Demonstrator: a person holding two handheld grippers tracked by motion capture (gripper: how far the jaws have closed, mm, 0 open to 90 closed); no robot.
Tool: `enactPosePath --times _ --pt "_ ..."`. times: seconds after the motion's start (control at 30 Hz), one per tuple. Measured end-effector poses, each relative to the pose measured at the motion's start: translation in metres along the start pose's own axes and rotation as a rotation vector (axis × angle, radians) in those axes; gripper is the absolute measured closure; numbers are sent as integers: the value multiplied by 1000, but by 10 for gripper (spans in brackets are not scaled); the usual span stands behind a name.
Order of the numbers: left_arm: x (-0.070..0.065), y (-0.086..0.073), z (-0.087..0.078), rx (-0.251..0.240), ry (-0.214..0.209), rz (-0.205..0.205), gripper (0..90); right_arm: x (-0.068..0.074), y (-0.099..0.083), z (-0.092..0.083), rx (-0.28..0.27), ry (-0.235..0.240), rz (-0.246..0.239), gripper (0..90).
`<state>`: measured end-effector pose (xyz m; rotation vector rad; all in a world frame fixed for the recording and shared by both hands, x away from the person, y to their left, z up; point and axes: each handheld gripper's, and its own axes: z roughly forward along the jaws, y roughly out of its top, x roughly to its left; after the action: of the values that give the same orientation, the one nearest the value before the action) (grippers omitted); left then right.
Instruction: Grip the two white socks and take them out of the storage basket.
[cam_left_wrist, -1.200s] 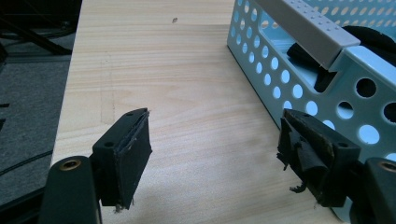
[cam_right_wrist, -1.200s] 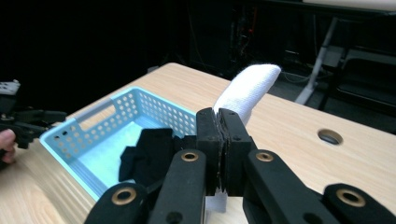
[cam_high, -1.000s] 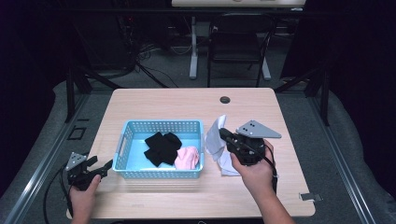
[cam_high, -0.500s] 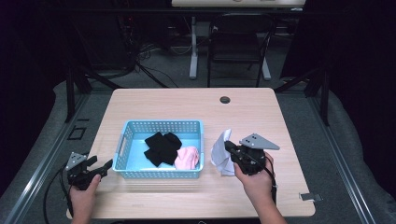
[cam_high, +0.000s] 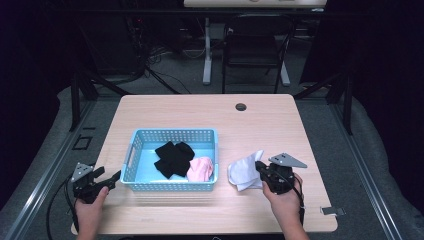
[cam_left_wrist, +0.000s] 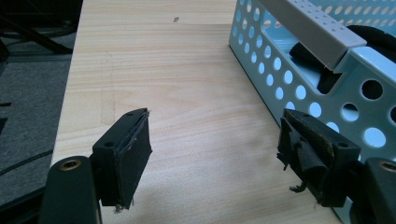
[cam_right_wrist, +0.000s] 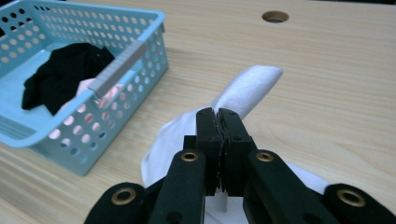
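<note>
At about eight o'clock on the wooden surface (cam_high: 280, 120), the left gripper (cam_high: 102, 182) rested low beside the near left corner of the light blue basket (cam_high: 140, 186), its jaws standing wide apart with bare wood between them; in the left gripper view the perforated basket wall (cam_left_wrist: 299, 88) ran just beside the right-hand jaw, though contact could not be told. Inside the basket, a black cloth (cam_high: 172, 157) lay near the middle, and a pink cloth (cam_high: 201, 169) sat against it at its four o'clock, close to the basket's near right corner. Just past the basket's right wall, at roughly five o'clock on the surface, a white cloth (cam_high: 244, 172) lay crumpled on the wood, one end pointing toward one o'clock. The right gripper (cam_high: 262, 172) met that cloth from its three o'clock side, its jaws pressed together on a fold of the white cloth (cam_right_wrist: 247, 88), which spread out beneath and beyond them in the right gripper view. A small round hole (cam_high: 241, 107) marked the surface at twelve o'clock, well apart from everything else.
</note>
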<state>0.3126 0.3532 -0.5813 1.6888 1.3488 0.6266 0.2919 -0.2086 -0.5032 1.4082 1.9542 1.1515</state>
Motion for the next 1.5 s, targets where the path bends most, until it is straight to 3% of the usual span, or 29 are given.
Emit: enactPosePath --times 0.37,0.63,0.77,0.97,1.1,1.37,1.5 --pt "0 0 0 7 -3 6 253 -25 -26 9 68 -57 62 881" --pt "-1 0 -1 6 -3 6 253 -38 -36 13 101 -71 117 872" --pt "-1 0 -1 4 -5 7 253 -42 -40 14 103 -65 144 793" --pt "-1 0 -1 8 -4 6 253 -45 -40 13 76 -78 136 643" --pt "0 0 -1 0 -5 1 253 -46 -42 13 69 -71 148 606" --pt "1 0 -1 1 -7 -6 253 -45 -40 12 59 -79 117 537" --pt "1 0 -1 1 -7 -7 253 -41 -35 8 29 -65 110 520"
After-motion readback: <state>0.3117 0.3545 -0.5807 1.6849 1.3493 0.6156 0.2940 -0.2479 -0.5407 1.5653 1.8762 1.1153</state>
